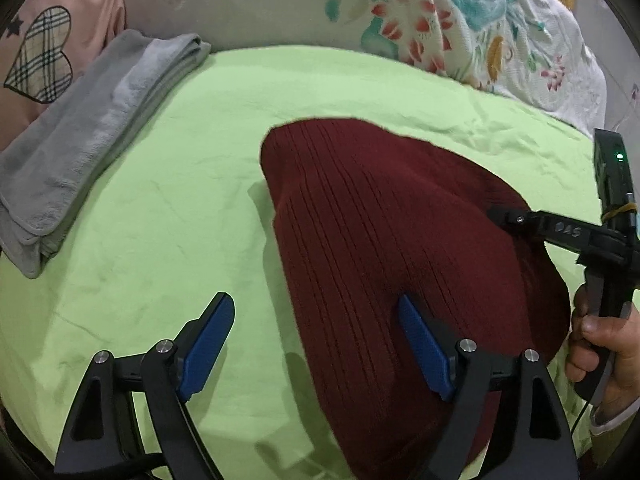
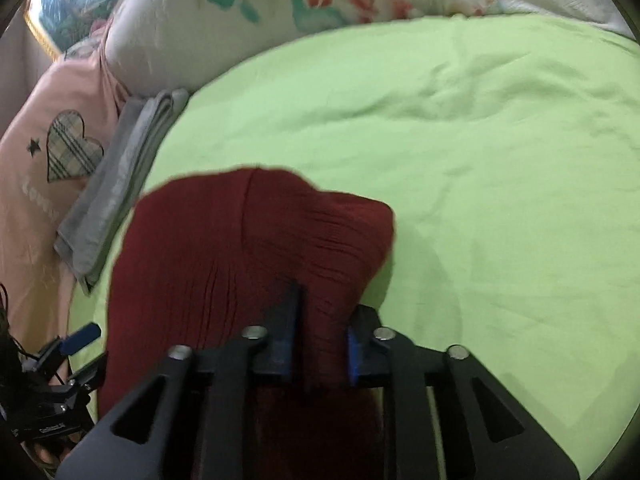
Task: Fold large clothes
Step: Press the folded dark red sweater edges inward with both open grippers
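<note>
Left wrist view shows one dark red ribbed knit garment lying bunched on a bed covered by one light green sheet. One folded grey towel lies along the sheet's left edge, beside one pink pillow with a plaid heart patch, and one white floral quilt is heaped at the far side.

Two tongs are in play. The left tongs point steeply down with the blue pads spread wide; one pad hovers over bare sheet, the other over the garment's near part, and nothing is pinched between them.

In the right wrist view, the right tongs also tilt steeply down, their jaws drawn close together with a fold of the red garment bunched between the pads, gripped at its near right edge. The left wrist view shows these tongs reaching in from the right, a person's hand wrapped around the handle and a green light lit on the body.

Raised letters on the right tongs' arm are too blurred to read, as is the pale lettering under the heart on the pillow.
</note>
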A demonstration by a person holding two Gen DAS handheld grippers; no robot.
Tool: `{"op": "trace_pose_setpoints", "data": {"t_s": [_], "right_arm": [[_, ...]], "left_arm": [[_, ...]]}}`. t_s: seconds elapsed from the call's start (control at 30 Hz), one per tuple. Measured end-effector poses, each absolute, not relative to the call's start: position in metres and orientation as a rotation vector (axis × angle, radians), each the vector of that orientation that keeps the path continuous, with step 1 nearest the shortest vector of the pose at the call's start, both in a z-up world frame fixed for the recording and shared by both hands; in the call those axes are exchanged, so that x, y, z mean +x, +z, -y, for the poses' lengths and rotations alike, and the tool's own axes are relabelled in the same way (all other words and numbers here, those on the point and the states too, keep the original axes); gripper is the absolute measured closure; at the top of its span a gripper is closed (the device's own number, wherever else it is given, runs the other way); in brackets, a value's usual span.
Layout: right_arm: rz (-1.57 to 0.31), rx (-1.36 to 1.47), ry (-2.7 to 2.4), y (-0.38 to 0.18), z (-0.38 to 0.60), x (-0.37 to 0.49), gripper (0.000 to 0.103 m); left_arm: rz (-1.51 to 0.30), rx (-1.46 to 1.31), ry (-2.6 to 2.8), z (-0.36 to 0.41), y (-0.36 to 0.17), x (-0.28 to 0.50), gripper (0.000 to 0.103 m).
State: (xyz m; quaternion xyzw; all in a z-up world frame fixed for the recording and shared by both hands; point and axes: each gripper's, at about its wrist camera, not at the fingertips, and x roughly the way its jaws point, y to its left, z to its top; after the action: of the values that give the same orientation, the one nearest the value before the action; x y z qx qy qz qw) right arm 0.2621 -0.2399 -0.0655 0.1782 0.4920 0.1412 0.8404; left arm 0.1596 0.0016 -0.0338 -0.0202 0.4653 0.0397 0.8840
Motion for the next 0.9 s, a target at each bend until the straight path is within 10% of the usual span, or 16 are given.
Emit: {"op": "trace_pose_setpoints", "data": {"t_s": [0.9], "right_arm": [[-1.068, 0.325, 0.346, -0.062, 0.233, 0.164, 0.075]], "left_arm": [[-1.020, -0.073, -0.026, 0.010, -0.060, 0.115, 0.006]]}}
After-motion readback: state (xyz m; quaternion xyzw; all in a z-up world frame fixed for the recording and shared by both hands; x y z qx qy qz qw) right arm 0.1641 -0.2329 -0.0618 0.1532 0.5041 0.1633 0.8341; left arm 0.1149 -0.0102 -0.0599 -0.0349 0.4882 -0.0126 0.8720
